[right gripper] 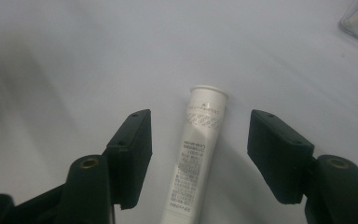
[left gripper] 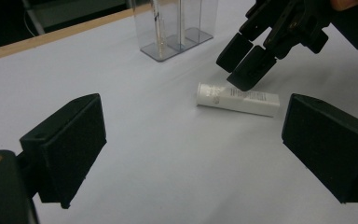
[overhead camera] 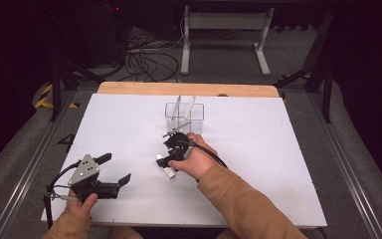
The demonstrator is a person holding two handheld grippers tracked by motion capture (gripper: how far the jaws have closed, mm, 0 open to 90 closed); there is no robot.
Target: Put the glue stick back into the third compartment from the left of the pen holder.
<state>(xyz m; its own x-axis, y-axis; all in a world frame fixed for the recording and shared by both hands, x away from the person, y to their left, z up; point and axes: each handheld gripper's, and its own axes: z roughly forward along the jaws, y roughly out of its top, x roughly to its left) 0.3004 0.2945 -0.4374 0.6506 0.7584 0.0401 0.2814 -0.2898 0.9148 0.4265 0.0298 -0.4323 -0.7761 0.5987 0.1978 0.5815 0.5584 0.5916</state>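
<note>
A smooth white plastic tube [right gripper: 197, 158], cylindrical with fine print, lies flat on the matte white table [overhead camera: 278, 164] between the right gripper's [right gripper: 199, 154] spread jaws, untouched. The left gripper [overhead camera: 115, 169], at eight o'clock, stands wide open.

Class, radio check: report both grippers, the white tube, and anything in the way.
Right gripper open, jaws astride the white tube, not gripping. Left gripper open, empty. Tube lies flat on the white table, short of the clear holder. Nothing in the way.
</note>
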